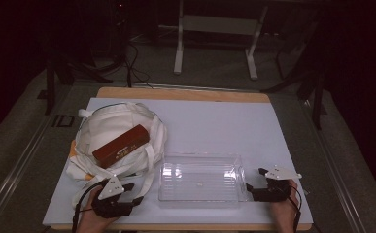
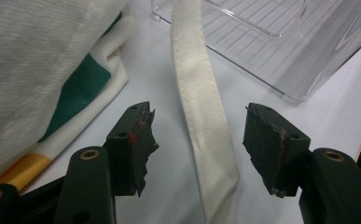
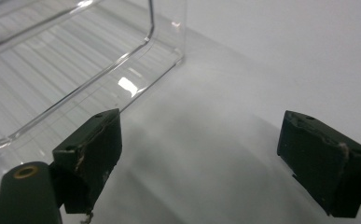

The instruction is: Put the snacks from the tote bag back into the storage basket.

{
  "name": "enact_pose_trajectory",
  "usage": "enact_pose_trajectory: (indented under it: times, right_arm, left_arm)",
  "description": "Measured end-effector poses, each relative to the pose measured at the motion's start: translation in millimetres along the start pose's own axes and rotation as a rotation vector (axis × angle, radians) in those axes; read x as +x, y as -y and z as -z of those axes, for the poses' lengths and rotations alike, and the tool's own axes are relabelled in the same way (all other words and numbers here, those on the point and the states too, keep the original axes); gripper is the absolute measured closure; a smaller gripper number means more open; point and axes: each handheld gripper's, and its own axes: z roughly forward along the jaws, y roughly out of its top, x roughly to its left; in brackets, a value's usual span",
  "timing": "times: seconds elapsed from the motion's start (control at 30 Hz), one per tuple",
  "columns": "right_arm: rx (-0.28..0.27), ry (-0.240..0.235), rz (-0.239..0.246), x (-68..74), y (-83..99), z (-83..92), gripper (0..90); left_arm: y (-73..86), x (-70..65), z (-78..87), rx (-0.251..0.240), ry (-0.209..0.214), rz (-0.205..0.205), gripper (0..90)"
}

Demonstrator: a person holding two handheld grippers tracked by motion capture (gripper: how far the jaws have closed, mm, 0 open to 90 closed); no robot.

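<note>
A white worktop [image 1: 214, 121] is seen from the high view, carrying a cream canvas tote bag [image 1: 112, 131] at its left. A reddish-brown box [image 1: 121, 145] is lying on top of the bag. A clear plastic tray [image 1: 200, 180] is placed just right of the bag, near the front edge.

The left gripper [image 2: 197, 135] is positioned at the front left; its jaws are spread, and the bag's cream strap [image 2: 201, 116] is seen passing between them without being pinched.

The right gripper [image 3: 201, 154] is held just beside the tray's right end, jaws spread wide over bare worktop, nothing being gripped.
</note>
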Motion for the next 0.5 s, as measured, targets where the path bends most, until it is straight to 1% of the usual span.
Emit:
enact_pose_trajectory:
  times: [0.03,0.13,0.17,0.2,0.37,0.43,0.5]
  right_arm:
    - [-0.004,0.005,-0.005,0.0,0.3,0.4,13.8]
    - [-0.018,0.001,-0.007,-0.5,0.7,1.5,13.8]
    - [-0.023,-0.005,-0.01,-0.7,1.0,2.0,13.9]
    - [-0.034,-0.017,-0.009,-1.2,1.5,3.0,14.5]
    - [-0.041,-0.013,0.001,-0.5,2.0,3.4,14.5]
    - [-0.043,-0.014,0.0,-0.9,2.1,3.5,14.5]
    - [-0.048,-0.021,-0.007,-1.7,2.3,3.9,14.5]
  left_arm:
    - [-0.1,-0.2,-0.3,0.003,0.004,0.002,42.0]
    - [-0.1,-0.7,-1.3,0.011,0.005,0.004,41.4]
    - [-0.1,-0.1,-1.8,0.024,0.008,0.001,41.4]
    - [-0.1,0.8,-1.5,0.031,0.002,0.0,41.0]
    - [0.2,4.0,2.8,0.035,-0.01,-0.001,42.2]
    - [0.1,4.9,4.4,0.038,-0.011,0.002,41.9]
    - [-0.5,5.2,5.5,0.039,-0.022,0.001,41.7]
